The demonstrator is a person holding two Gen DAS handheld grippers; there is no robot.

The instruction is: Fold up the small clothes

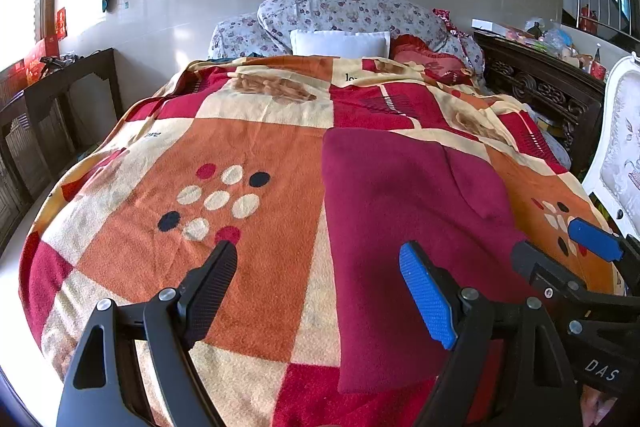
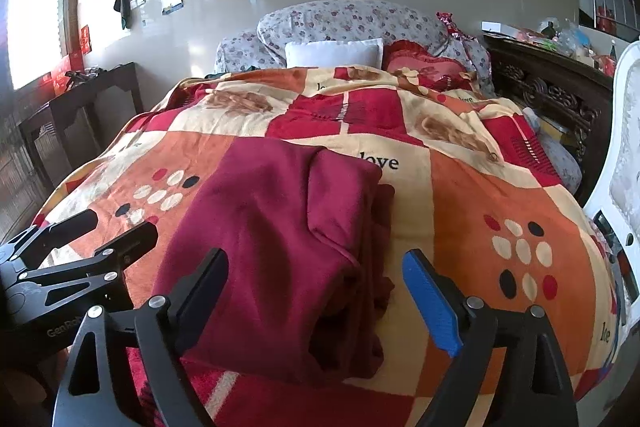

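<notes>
While both grippers hang above the bed, nothing is gripped.
garment: folded maroon garment [image 2: 280, 247] flat on patchwork blanket [image 1: 248, 147], below white pillow [image 1: 340, 43].
left gripper [image 1: 318, 291]: jaws spread, empty, left of garment.
right gripper [image 2: 316, 297]: jaws spread, empty, over garment's near edge.
right wrist only: bunched layers on garment's right side.
left wrist only: smooth top.

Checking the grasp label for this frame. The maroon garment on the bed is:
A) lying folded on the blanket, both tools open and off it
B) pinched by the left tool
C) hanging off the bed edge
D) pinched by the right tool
A: the maroon garment lies folded on the blanket, while the left tool and right tool are open with nothing between their fingers.
</notes>
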